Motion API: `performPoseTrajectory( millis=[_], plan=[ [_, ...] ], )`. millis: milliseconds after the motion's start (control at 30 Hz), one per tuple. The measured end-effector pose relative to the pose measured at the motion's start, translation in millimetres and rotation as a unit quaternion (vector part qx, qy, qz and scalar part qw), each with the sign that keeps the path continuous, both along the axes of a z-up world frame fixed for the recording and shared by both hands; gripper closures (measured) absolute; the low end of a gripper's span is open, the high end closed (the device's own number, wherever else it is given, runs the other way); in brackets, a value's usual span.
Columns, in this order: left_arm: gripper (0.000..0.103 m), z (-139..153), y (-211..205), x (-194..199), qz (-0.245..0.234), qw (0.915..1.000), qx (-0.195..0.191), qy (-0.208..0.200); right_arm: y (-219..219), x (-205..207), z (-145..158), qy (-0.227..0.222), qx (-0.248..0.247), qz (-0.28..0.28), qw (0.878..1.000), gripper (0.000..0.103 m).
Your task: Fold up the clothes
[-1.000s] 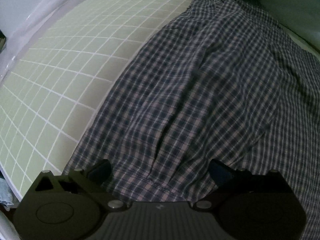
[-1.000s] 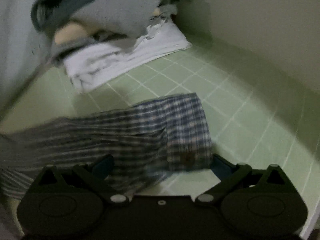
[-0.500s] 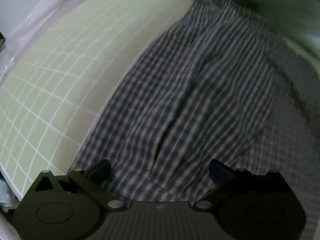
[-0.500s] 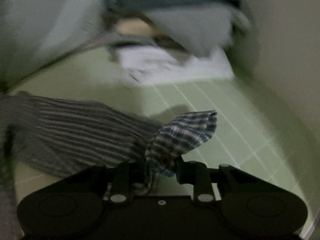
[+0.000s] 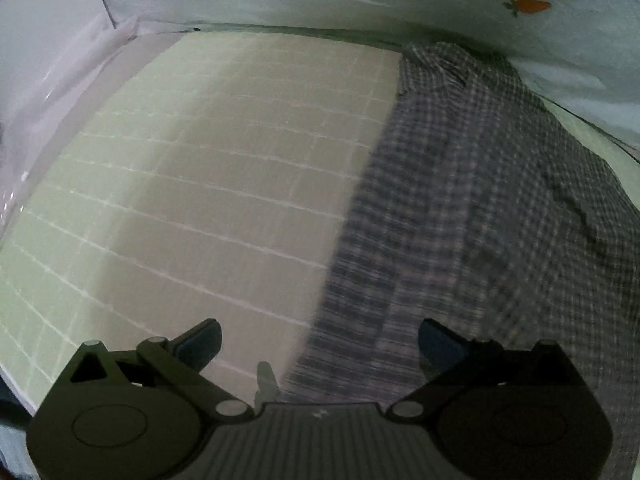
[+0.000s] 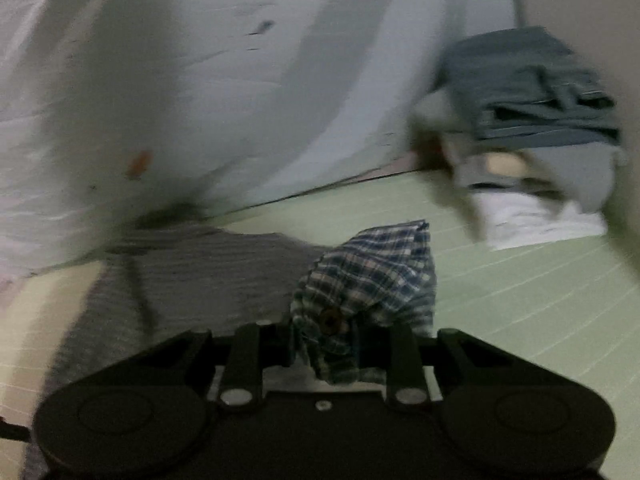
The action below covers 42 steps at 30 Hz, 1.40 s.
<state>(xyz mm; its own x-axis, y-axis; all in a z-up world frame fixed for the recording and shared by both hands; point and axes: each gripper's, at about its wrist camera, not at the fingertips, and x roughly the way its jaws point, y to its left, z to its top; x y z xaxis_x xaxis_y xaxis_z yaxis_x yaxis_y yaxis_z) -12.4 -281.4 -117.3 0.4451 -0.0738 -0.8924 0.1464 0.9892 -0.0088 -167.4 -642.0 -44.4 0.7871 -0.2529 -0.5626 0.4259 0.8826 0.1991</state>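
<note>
The plaid shirt lay spread over the right part of a pale green gridded mat, its straight left edge running from the mat's far edge down toward the near edge, with small creases near its right side. The left tongs hung low over the near edge of the mat with the two fingers wide apart and nothing between them; the left fingertip stood over bare mat and the right one over the plaid cloth. Behind the mat's far edge hung a pale sheet printed with a small orange carrot. In the right wrist view the right tongs were closed together on a bunched fold of the shirt, clamping it just by a brown button, and the pinched cloth rose above the mat while the rest of the shirt trailed away to the left, blurred. At the mat's far right corner sat a stack of folded clothes, with bluish-grey garments on top and a white one at the bottom, touching the mat.
</note>
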Motion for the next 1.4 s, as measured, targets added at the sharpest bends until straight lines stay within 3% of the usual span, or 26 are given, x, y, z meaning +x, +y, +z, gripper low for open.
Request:
performPoseTrajectory(
  millis=[233, 400, 500, 567, 600, 633, 800, 967, 1067, 1233, 1400],
  plan=[
    [0.0, -4.4, 54.7, 33.6, -0.006, 0.9998, -0.013, 0.015, 87.9, 19.7, -7.6, 0.006, 0.029, 0.032, 0.999, 0.077],
    [0.0, -2.8, 65.5, 50.2, -0.029, 0.9994, -0.02, 0.009, 141.1, 22.5, -12.1, 0.015, 0.045, 0.073, 0.996, 0.072],
    [0.0, -3.4, 61.5, 50.8, -0.046, 0.9986, -0.024, 0.012, 173.0, 24.2, -14.8, 0.02, 0.054, 0.097, 0.994, 0.051],
    [0.0, -4.2, 51.9, 42.8, -0.052, 0.9983, -0.025, 0.01, 177.6, 16.0, -13.3, 0.03, 0.023, 0.088, 0.995, 0.029],
    [0.0, -4.7, 47.1, 38.8, -0.055, 0.9981, -0.026, 0.009, 177.6, 12.1, -13.1, 0.037, 0.003, 0.079, 0.996, 0.023],
    [0.0, -5.1, 42.3, 34.8, -0.058, 0.9979, -0.027, 0.008, 174.4, 6.7, -14.0, 0.046, -0.017, 0.065, 0.997, 0.018],
    [0.0, -7.2, 18.3, 14.7, -0.074, 0.9968, -0.029, 0.003, 129.3, -22.9, -29.0, 0.103, -0.057, -0.007, 0.993, 0.018],
    [0.002, -3.2, -9.6, -8.4, -0.083, 0.9956, -0.039, -0.018, 79.0, -48.1, -47.4, 0.137, -0.043, -0.056, 0.988, 0.018],
    [0.011, -1.4, -35.3, -17.9, -0.087, 0.9941, -0.051, -0.04, 54.9, -57.3, -57.1, 0.15, -0.037, -0.068, 0.986, 0.018],
    [0.049, -8.6, -75.8, -29.8, -0.102, 0.9916, -0.075, -0.028, 20.6, -61.3, -72.3, 0.172, -0.03, -0.067, 0.982, 0.018],
    [0.052, -20.0, -98.2, -35.7, -0.095, 0.9919, -0.083, -0.01, -3.8, -60.5, -77.3, 0.177, -0.019, -0.047, 0.983, 0.017]
  ],
)
